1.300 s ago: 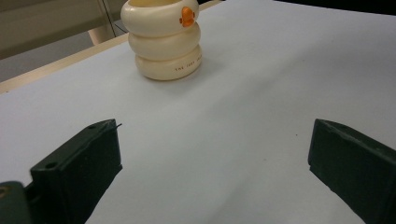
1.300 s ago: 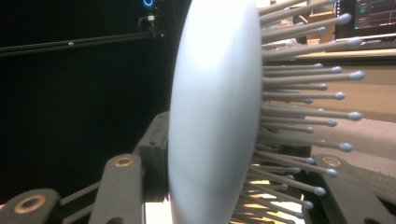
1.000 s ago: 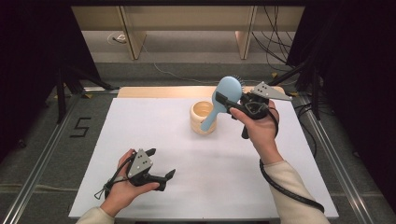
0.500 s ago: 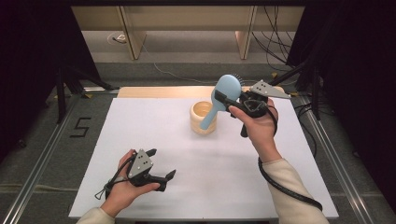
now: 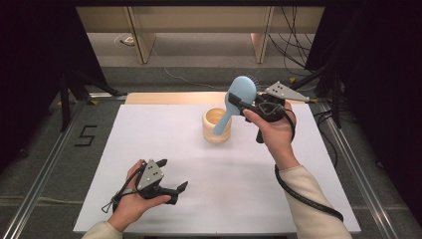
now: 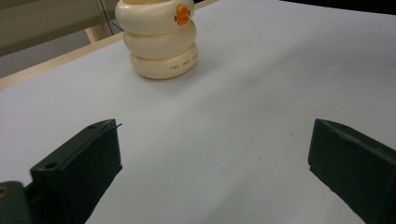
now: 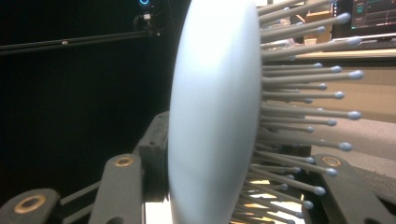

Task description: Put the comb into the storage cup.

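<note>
- Right gripper point(image 5: 238, 102) raised above the far middle of the white table point(image 5: 298, 199), jaws clamped on a light blue hairbrush point(image 5: 234, 102) at the base of its oval head.
- Right hand point(image 5: 273, 132) wrapped around the gripper's body from below, forearm in a pale sleeve point(image 5: 313, 204) reaching in from the lower right corner, wrist bent so the jaws point leftward across the table.
- Hairbrush tilted, head up and away, handle sloping down and left into the mouth of a cream ribbed cup point(image 5: 217, 127); cannot tell whether the handle tip touches the cup's inside.
- In the right gripper view, brush head point(image 7: 215, 112) seen edge-on between the jaws, smooth back toward the left, bristles point(image 7: 303, 93) sticking out to the right.
- Left gripper point(image 5: 171, 177) low over the near left part of the table, jaws spread wide with nothing between them.
- Left hand point(image 5: 132, 201) cupped under the gripper's body, fingers curled round it, jaws aimed rightward and slightly away.
- In the left gripper view, cup point(image 6: 159, 39) upright beyond the parted jaws, three stacked rings with a small orange mark near the rim, well apart from that gripper.
</note>
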Motion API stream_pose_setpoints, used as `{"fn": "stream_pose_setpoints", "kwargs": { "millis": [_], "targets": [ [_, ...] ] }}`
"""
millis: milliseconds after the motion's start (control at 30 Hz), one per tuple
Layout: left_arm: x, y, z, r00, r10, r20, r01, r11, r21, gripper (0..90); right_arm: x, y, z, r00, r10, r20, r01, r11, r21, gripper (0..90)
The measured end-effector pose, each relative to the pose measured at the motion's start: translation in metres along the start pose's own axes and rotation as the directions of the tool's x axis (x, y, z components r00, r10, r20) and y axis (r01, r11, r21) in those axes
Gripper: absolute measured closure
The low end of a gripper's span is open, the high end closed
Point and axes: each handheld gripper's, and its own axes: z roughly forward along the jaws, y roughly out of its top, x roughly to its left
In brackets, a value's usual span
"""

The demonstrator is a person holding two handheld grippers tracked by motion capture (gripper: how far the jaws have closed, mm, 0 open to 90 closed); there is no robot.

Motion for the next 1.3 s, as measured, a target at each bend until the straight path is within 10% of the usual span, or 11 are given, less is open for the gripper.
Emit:
{"fn": "stream_pose_setpoints", "kwargs": {
  "millis": [1300],
  "targets": [
    [0.001, 0.000, 0.001, 0.9999, -0.011, -0.003, 0.011, 0.9999, 0.001, 2.0, -0.008, 0.013, 0.014, 0.9992, -0.014, 0.038, 0.013, 1.000, 0.017, 50.4]
  ]
}}
